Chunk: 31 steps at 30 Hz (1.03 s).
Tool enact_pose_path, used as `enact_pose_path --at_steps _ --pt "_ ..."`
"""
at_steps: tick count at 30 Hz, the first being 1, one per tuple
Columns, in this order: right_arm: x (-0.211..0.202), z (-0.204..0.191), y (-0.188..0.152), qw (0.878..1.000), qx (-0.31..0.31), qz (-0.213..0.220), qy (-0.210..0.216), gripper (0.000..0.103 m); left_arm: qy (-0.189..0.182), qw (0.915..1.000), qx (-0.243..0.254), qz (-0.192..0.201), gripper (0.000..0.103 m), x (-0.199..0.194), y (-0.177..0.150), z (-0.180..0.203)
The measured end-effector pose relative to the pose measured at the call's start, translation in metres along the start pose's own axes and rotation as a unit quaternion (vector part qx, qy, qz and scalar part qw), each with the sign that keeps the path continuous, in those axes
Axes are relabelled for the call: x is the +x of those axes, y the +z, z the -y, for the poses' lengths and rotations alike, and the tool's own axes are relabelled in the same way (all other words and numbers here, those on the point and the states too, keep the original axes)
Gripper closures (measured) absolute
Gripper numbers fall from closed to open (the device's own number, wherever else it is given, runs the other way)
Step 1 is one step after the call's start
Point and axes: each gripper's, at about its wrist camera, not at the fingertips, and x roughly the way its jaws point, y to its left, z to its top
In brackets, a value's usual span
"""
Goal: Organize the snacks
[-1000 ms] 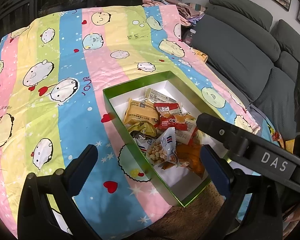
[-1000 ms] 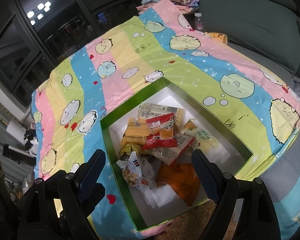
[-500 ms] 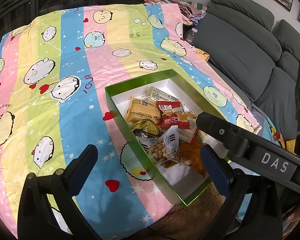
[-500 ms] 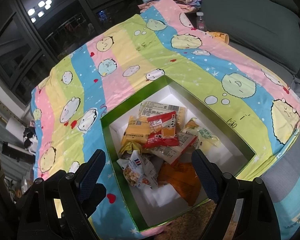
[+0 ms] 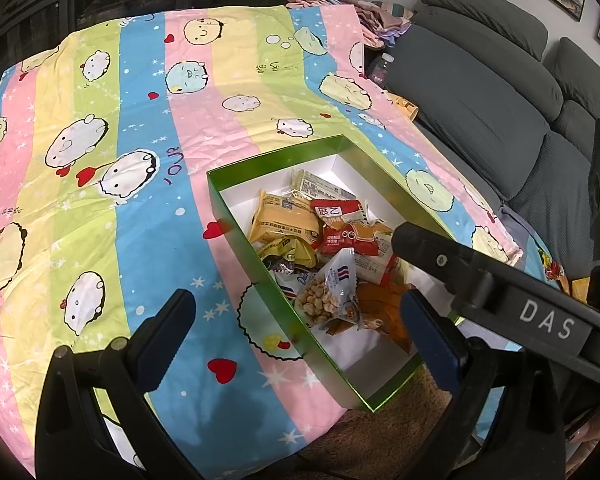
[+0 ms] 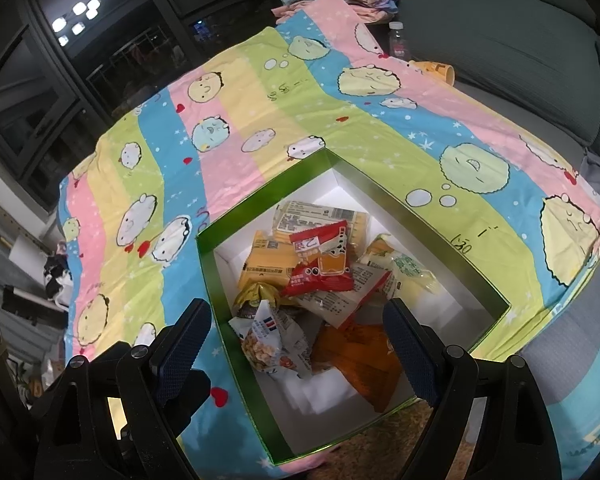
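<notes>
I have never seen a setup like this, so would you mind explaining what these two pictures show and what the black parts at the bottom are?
There is no robot here: a person holds a two-finger gripper in each hand, and each carries a wide-angle camera looking forward along its fingers. One picture comes from the left gripper, the other from the right gripper. The black parts are those fingers. Both grippers are open and hold nothing. The dark bar marked DAS in the left view is the right gripper seen from the side. Below them lies a striped cartoon blanket with a green box on it, holding snack packets. A grey sofa stands behind.
</notes>
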Motion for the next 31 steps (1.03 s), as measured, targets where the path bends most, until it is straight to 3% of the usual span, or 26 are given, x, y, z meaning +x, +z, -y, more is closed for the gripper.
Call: enact_pose_path --at_steps 31 --pt "0.0037 0.0083 -0.0003 1.000 -0.004 -0.004 -0.010 0.015 -0.003 1.0000 -0.003 -0.005 0.001 0.0026 -0.0015 0.0046"
